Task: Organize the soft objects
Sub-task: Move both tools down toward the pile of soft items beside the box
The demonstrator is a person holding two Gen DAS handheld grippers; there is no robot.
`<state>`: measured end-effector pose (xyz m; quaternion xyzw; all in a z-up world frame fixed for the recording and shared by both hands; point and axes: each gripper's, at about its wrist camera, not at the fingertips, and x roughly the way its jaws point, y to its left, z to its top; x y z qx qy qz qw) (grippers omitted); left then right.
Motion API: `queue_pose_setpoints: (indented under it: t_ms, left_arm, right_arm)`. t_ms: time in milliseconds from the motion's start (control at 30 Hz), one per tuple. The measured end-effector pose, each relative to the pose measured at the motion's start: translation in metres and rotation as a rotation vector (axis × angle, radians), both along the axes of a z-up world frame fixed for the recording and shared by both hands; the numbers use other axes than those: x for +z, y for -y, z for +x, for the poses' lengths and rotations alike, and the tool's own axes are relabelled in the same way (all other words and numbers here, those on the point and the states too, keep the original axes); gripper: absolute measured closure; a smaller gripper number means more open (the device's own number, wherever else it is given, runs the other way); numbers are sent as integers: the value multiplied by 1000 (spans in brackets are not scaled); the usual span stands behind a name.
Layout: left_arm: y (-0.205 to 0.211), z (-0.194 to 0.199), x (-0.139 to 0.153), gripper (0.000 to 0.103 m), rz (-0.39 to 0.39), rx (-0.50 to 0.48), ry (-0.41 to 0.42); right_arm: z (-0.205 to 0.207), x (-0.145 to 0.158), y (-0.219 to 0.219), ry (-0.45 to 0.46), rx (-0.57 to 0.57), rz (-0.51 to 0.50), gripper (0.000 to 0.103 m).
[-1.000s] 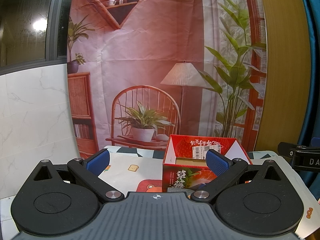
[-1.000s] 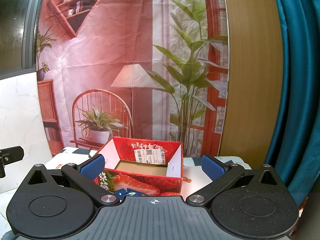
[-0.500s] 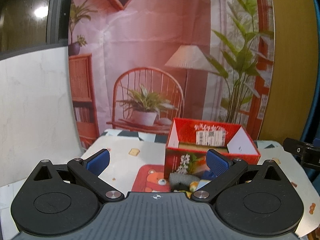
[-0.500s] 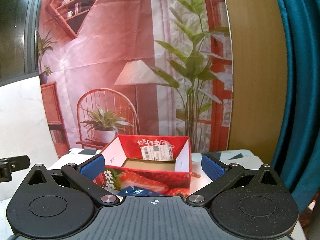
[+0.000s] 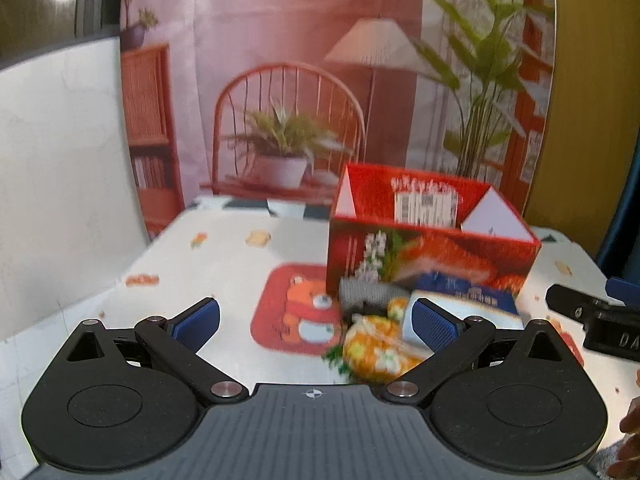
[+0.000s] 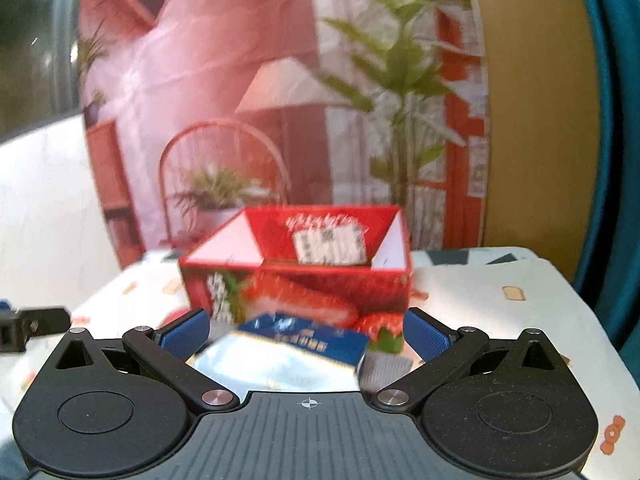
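Both grippers are spread wide and hold nothing. The soft things lie in a heap on the table (image 5: 224, 256) against the front of the red box (image 5: 432, 240). The blue packet (image 6: 296, 348) sits right between the right gripper (image 6: 306, 330) fingers, long side across them. The orange bundle (image 5: 376, 344) lies ahead-right of the left gripper (image 5: 316, 320), so the right hand seems nearer.

Behind the tabletop (image 5: 224, 256) we see a printed backdrop (image 5: 280, 60) showing a chair, potted plants and a lamp. A white marbled wall (image 5: 60, 160) stands at left below a dark window (image 5: 40, 0); a teal curtain (image 6: 616, 120) hangs at right.
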<state>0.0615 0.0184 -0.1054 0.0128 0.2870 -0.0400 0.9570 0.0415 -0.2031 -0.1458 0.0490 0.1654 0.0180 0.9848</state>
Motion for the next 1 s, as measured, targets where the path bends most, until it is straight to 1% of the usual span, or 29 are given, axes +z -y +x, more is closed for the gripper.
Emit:
queue_pose_setpoints:
  t_ms: [100, 200, 267, 400, 433, 667, 733, 800, 833, 900, 933, 1000]
  left_arm:
    - [-3, 2, -15, 0, -6, -37, -30]
    - [-5, 0, -28, 0, -6, -62, -50]
    - [-9, 3, -38, 0, -16, -67, -76]
    - [-17, 6, -57, 1, -112, -78, -154]
    - [-18, 8, -62, 1, -124, -83, -173]
    - [-11, 16, -93, 3, -111, -126, -278]
    - [-8, 18, -100, 7, -105, -141, -295]
    - [-5, 20, -105, 15, -107, -152, -315]
    - [-5, 19, -106, 18, -111, -157, -322]
    - [-4, 20, -111, 29, -122, -169, -336]
    - [-5, 19, -111, 32, -133, -177, -345]
    - [-5, 19, -116, 45, -151, -196, -364]
  right_arm:
    - [3, -16, -5, -51, 13, -36, 0]
    - [4, -32, -3, -98, 27, -35, 0]
    - [2, -43, -1, -117, 38, -27, 0]
    - [1, -59, 3, -163, 52, -4, 0]
    - [3, -62, 4, -182, 62, -2, 0]
    - [9, -87, -14, -296, 151, -34, 0]
    - [12, -93, -21, -316, 171, -53, 0]
    - [14, -98, -25, -332, 183, -67, 0]
    - [15, -100, -26, -336, 184, -68, 1]
    - [16, -103, -25, -338, 183, -66, 1]
    - [17, -104, -25, -337, 181, -64, 1]
    - [19, -106, -22, -335, 181, -57, 2]
